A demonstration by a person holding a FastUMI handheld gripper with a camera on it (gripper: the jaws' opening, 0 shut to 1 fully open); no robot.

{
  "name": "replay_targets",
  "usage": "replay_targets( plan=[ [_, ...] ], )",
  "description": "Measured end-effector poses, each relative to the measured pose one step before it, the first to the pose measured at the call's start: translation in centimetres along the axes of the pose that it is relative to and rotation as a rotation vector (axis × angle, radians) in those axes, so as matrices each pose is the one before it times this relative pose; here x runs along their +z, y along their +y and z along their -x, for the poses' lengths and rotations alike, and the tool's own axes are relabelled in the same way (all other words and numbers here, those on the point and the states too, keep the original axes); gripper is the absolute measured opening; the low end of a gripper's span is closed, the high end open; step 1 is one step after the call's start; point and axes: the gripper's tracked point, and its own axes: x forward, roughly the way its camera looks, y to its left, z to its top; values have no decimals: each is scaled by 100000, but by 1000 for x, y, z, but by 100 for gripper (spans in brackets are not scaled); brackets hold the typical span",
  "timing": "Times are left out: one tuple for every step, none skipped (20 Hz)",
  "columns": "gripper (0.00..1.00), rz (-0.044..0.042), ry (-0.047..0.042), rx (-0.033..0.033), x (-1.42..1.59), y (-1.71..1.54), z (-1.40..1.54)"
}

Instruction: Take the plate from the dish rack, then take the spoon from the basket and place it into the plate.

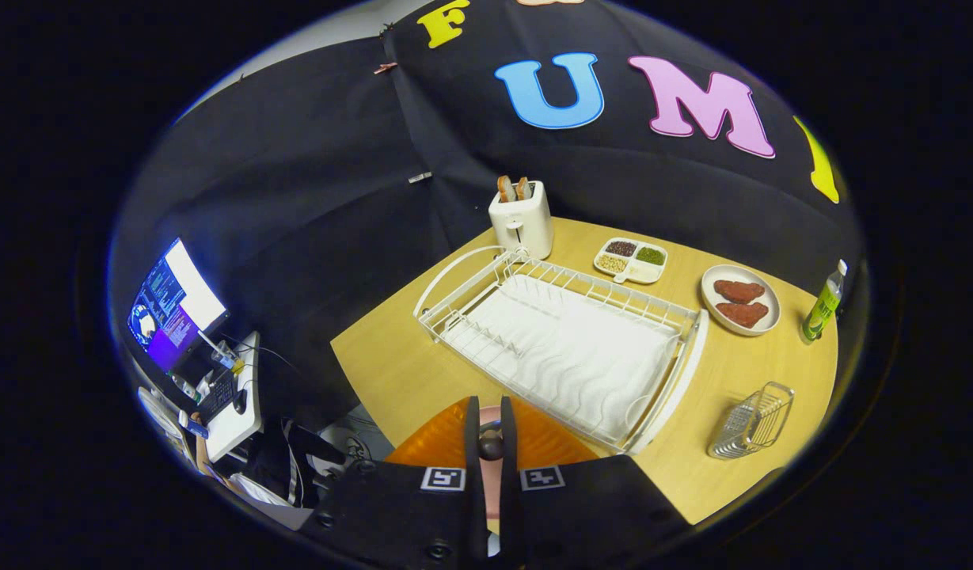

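An orange ribbed plate (435,445) lies on the wooden table (391,372), at its near corner, directly under my fingers. My gripper (490,431) hangs over the plate with its jaws almost together, shut on a pink spoon (491,439) whose dark rounded part shows between the fingertips. The white wire dish rack (565,340) stands just beyond the plate, with no dishes in it. Off to the right of the rack sits a small wire basket (751,419), tilted, with nothing visible inside.
Behind the rack stand a white toaster (522,218) with bread, a divided snack dish (631,260), a plate of meat (740,299) and a green bottle (824,302). Left of the table is a drop to a desk with a monitor (173,305).
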Motion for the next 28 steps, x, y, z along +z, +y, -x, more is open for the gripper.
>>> replay_targets(
  plan=[
    [10,-532,230,-295,-671,50,-897],
    [10,-972,-267,-70,-672,178,-861],
    [10,-840,-590,431,-467,169,-711],
    [10,-484,-1194,189,-430,96,-625],
    [10,204,-1052,-459,-169,-84,-321],
    [10,439,-81,-577,-470,-148,-155],
    [10,807,457,39,-610,-21,-365],
    [10,677,1184,-59,-680,-47,-325],
    [10,627,1470,-134,-813,-103,-139],
    [10,-328,-623,565,-210,117,5],
    [10,-508,-4,137,-404,-30,304],
    [10,-435,1380,204,-573,-278,17],
    [12,-646,2283,95,-754,-194,238],
    [14,-494,2038,-598,-742,-256,204],
    [15,-506,1792,6,-683,-175,222],
    [15,-13,2038,-1045,-708,-320,-12],
    [17,103,1853,-1284,-787,-408,98],
    [20,87,1936,-1494,-690,-665,-25],
    [22,86,1753,-1612,-726,-473,9],
    [24,-190,1323,-1280,-437,-463,130],
    [26,-132,555,-1235,-233,-420,37],
    [34,26,-163,-1422,-52,-462,107],
    [42,157,-229,-482,-62,-231,98],
    [56,189,-281,-224,141,-132,135],
    [62,116,-431,-157,77,-85,153],
    [74,33,-223,93,117,23,126],
    [85,-17,2,-140,51,-10,35],
    [91,72,219,-333,-29,-13,24]
  ],
)
